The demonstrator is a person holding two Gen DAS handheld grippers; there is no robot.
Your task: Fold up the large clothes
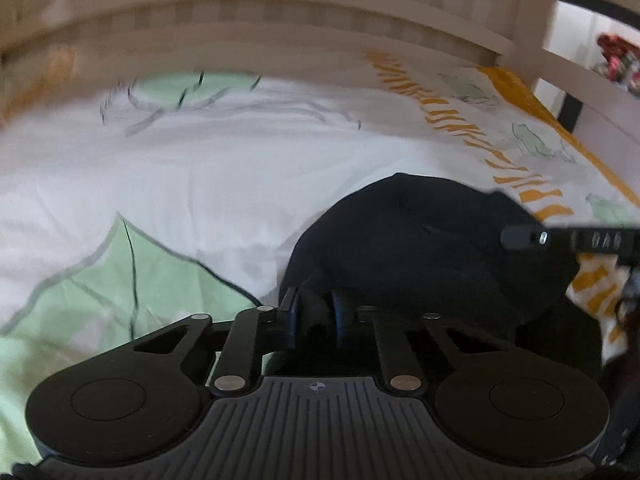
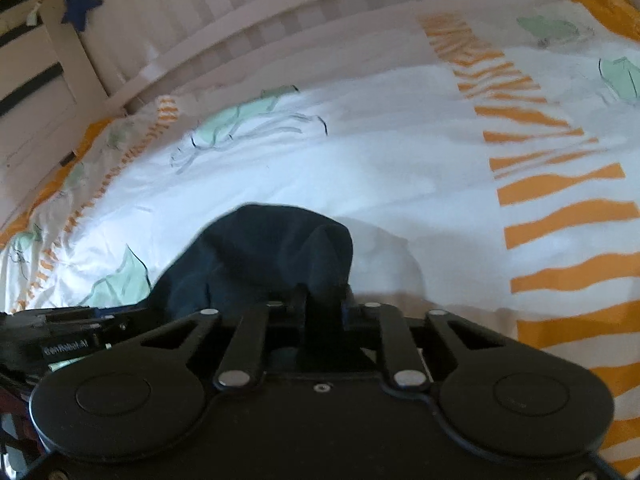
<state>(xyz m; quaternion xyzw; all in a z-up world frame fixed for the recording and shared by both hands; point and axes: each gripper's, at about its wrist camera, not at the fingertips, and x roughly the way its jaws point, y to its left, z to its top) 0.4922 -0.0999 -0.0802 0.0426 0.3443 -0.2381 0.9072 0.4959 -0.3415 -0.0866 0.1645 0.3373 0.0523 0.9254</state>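
Observation:
A dark navy garment [image 1: 420,236] hangs bunched above a bed. My left gripper [image 1: 314,312] is shut on a fold of it, the cloth pinched between the two fingers. The right gripper's body [image 1: 568,240] shows at the right edge of the left wrist view, beside the garment. In the right wrist view the same garment [image 2: 264,256] drapes forward from my right gripper [image 2: 322,304], which is shut on it. The left gripper's body [image 2: 64,340] shows at the lower left there. Both grippers hold the garment close together, lifted off the bed.
The bed is covered by a white sheet [image 1: 200,168] with green leaf prints and orange stripes [image 2: 568,216]. A pale slatted bed rail [image 1: 280,12] runs along the far side. A blue star [image 2: 82,2] hangs at the upper left.

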